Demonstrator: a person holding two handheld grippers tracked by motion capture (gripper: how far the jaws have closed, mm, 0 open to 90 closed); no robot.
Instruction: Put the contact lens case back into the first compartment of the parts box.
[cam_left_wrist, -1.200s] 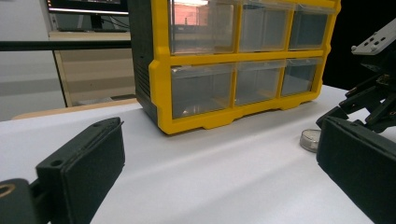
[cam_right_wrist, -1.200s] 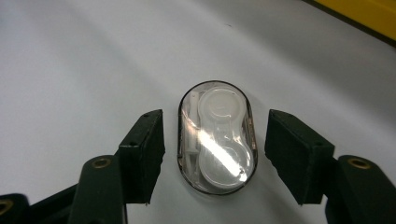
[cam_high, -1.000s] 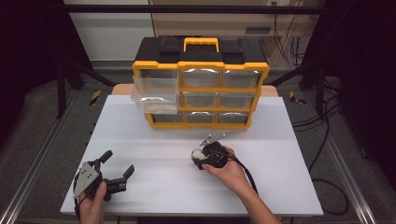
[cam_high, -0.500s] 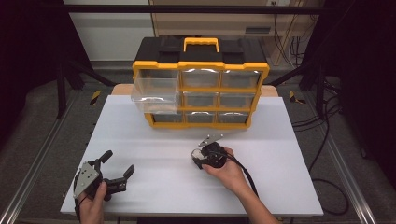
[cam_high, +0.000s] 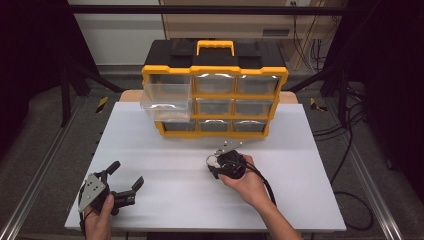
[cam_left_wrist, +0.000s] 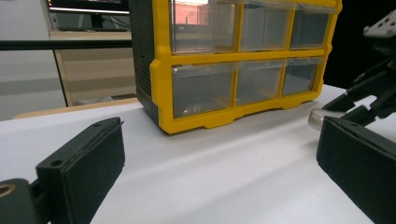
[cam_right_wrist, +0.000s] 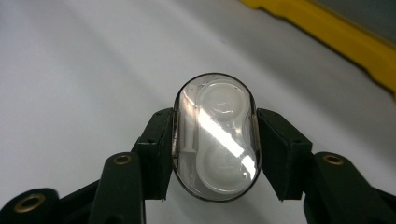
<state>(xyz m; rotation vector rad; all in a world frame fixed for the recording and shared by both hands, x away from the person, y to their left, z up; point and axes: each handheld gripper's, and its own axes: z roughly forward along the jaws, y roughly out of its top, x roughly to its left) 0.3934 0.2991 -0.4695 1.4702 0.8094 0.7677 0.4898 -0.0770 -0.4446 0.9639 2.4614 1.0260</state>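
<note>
My right gripper is shut on a clear oval case with white round shapes inside, gripped across its narrow sides just above the white table. From the high view, that gripper sits in front of the yellow and black drawer cabinet, right of centre. My left gripper rests near the table's front left corner, open, nothing between its jaws. In the left gripper view the same gripper faces the cabinet, with the clear case at far right.
The cabinet's top-left drawer is pulled out over the table and looks empty. The other drawers are shut. The white table lies bare between the two grippers. A yellow edge of the cabinet crosses the right gripper view.
</note>
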